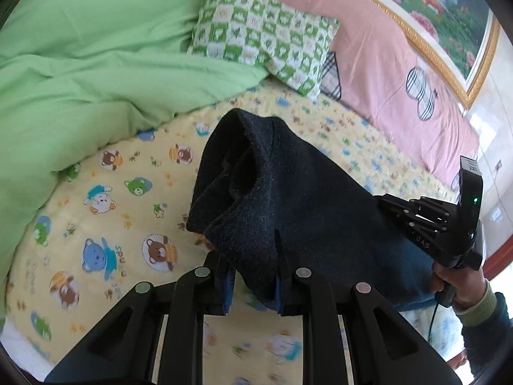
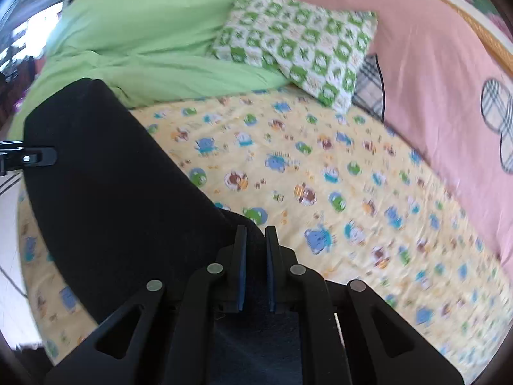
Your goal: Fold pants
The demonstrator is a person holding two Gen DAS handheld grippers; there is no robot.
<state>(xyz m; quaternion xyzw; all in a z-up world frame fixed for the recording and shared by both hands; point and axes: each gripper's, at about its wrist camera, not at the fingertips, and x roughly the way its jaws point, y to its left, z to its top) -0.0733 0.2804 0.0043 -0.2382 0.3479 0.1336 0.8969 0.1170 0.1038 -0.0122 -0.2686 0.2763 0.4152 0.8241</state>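
- The pants (image 1: 288,199), dark and fleecy, are held up above the bed sheet (image 1: 112,224) between the two grippers; an open end with its hollow inside faces the left wrist camera.
- The left gripper (image 1: 253,276) has its fingers (image 1: 228,284) closed on a thick bunch of the dark cloth; the cloth fills the gap and hides the inner faces of the blue pads.
- In the right wrist view the right gripper (image 2: 255,266) pinches a fold of the pants (image 2: 112,192), its fingers (image 2: 241,269) drawn close with dark fabric between them.
- From the left wrist view the right gripper (image 1: 389,202) shows side-on at the far edge of the pants; its fingertips are buried in the cloth, and the person's hand (image 1: 455,284) grips the handle below.
- At the left border of the right wrist view only a tip of the left gripper (image 2: 38,157) shows against the cloth; the rest is cut off.
- The lower part of the pants is hidden behind the gripper bodies in both views, so whether any of it touches the bed cannot be told.
- Behind lie a green quilt (image 1: 96,64), a green-checked pillow (image 1: 266,38) and a pink cover (image 1: 400,73).
- A framed picture (image 1: 442,9) is partly cut off at the upper right.
- The near sheet is blurred in both views, its cartoon prints hard to read.
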